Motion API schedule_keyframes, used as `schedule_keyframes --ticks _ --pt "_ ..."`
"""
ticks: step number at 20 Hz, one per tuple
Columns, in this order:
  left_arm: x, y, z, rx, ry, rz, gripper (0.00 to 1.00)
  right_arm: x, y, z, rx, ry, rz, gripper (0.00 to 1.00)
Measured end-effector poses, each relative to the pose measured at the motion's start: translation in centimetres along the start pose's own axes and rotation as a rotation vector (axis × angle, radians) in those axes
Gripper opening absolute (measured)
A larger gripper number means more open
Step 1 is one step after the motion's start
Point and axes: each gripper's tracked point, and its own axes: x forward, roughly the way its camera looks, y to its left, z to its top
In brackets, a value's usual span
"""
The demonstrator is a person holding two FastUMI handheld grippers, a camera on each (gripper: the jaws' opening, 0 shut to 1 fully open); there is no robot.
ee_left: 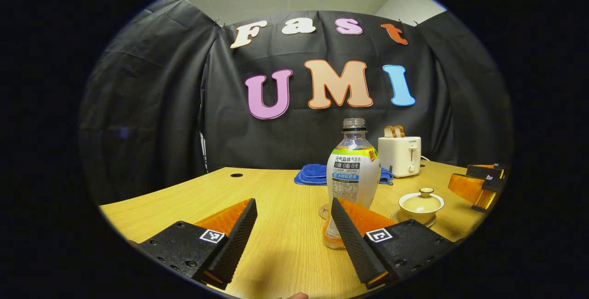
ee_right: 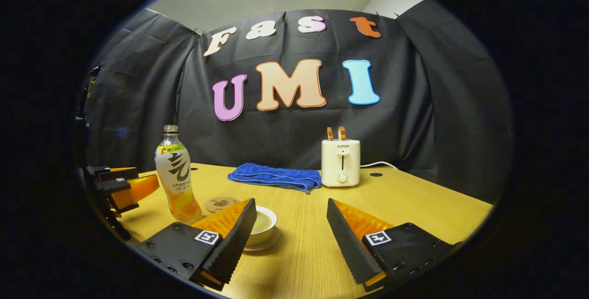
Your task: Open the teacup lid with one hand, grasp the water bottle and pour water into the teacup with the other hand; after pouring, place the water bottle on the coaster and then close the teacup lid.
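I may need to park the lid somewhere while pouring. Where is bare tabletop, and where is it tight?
Bare wood lies right of the teacup, in front of the toaster, and on the table's left half beyond the water bottle. It is tight where bottle, coaster, teacup and blue cloth cluster.

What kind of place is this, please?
Probably a staged recording booth: a light wooden table against black cloth walls, set with a white toaster and a folded blue towel.
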Motion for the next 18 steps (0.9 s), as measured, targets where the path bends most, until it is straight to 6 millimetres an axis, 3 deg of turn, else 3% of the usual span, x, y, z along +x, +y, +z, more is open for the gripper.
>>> schedule_keyframes --ticks 7,18 --pt "0.0 -0.1 0.0 0.000 0.000 -0.003 0.95 1.3 2.7 0.9 -0.017 0.022 0.071 0.96" --pt "0.0 -0.1 0.0 -0.001 0.001 -0.002 0.95 3.4 6.8 -1.3 -0.074 0.118 0.157 0.98"
